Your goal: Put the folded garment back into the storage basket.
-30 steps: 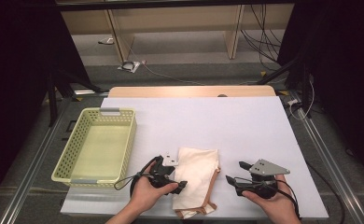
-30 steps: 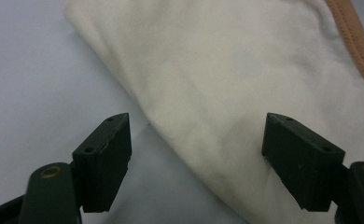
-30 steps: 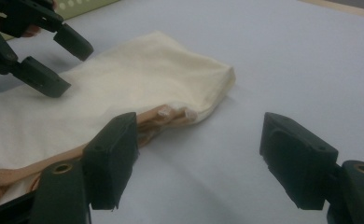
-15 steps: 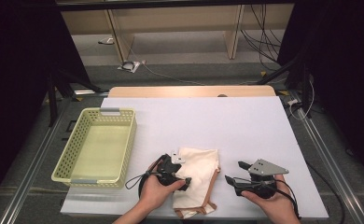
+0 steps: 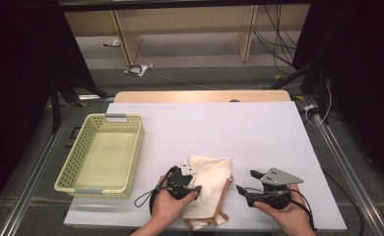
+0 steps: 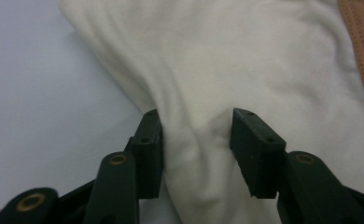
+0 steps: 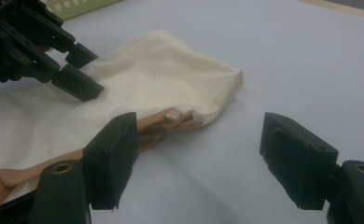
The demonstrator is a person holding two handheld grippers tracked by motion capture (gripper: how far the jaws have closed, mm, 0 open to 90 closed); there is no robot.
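White bench (image 5: 259,132) carries the cream cloth (image 5: 210,183) just right of the basket (image 5: 101,152). My left fingers (image 6: 196,140) have been closing around a bunched fold of it. My right fingers (image 7: 208,158) stand open, empty, beside the cloth's right edge.

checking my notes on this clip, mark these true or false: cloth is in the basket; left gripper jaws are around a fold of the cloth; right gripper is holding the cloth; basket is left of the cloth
1. The cream cloth is in the yellow basket: false, it lies on the white table.
2. The left gripper has a cloth fold between its jaws: true; they have just been closing.
3. The right gripper holds the cloth: false, its jaws are open beside it.
4. The basket is left of the cloth: true.
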